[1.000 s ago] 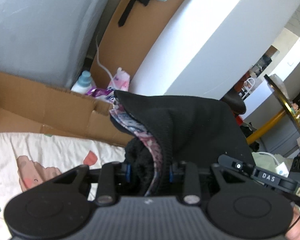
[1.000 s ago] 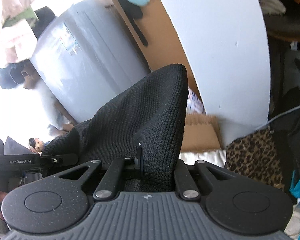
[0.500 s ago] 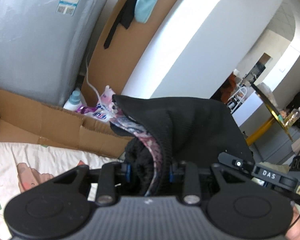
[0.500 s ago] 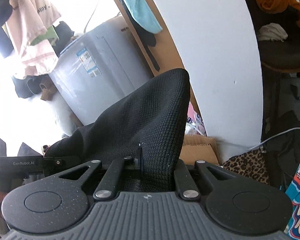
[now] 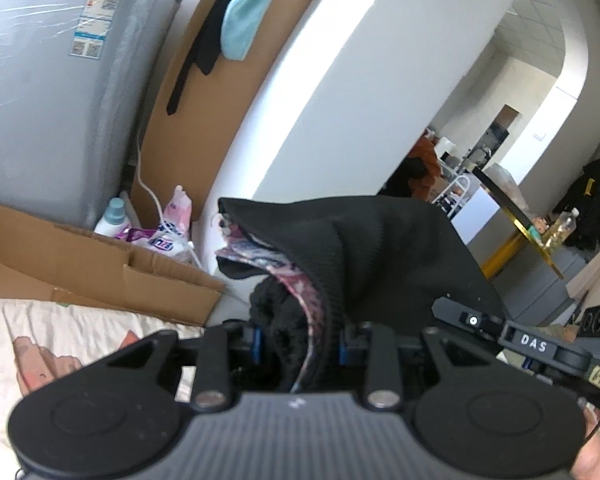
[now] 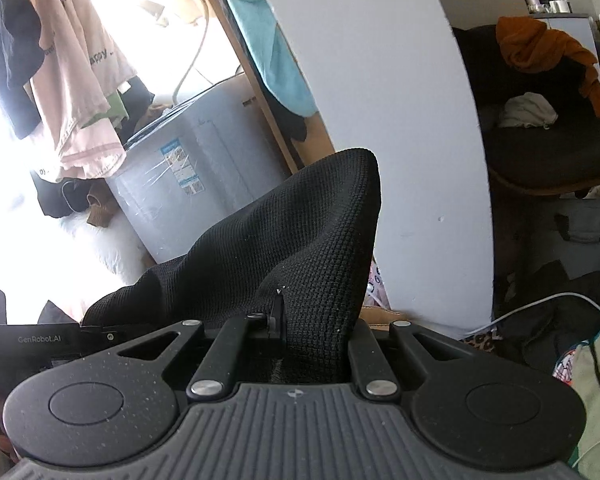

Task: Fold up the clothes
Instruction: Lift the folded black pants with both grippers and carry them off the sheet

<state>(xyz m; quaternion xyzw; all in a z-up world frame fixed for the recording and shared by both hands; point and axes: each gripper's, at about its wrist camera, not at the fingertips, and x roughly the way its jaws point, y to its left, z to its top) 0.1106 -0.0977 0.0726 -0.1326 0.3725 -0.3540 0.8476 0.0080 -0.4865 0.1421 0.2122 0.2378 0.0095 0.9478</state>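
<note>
Since a second ago both my grippers have risen: the washer's label (image 5: 96,20) and hanging shirts (image 6: 80,80) now show. My left gripper (image 5: 298,344), bottom centre, has its jaws partly apart, clamped on a thick bunch of the black garment (image 5: 380,248). A flattened cardboard box (image 5: 100,268) at left holds nothing; two bottles (image 5: 114,216) stand behind it. My right gripper (image 6: 284,320) jaws are nearly closed, pinching the garment's other edge.

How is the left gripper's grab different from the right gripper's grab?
The left gripper pinches a thick bunch of the black garment, with a pink patterned lining showing; the right gripper pinches a thinner fold of plain black knit. The left stands wider; the right is nearly closed. Both hold the same garment.
</note>
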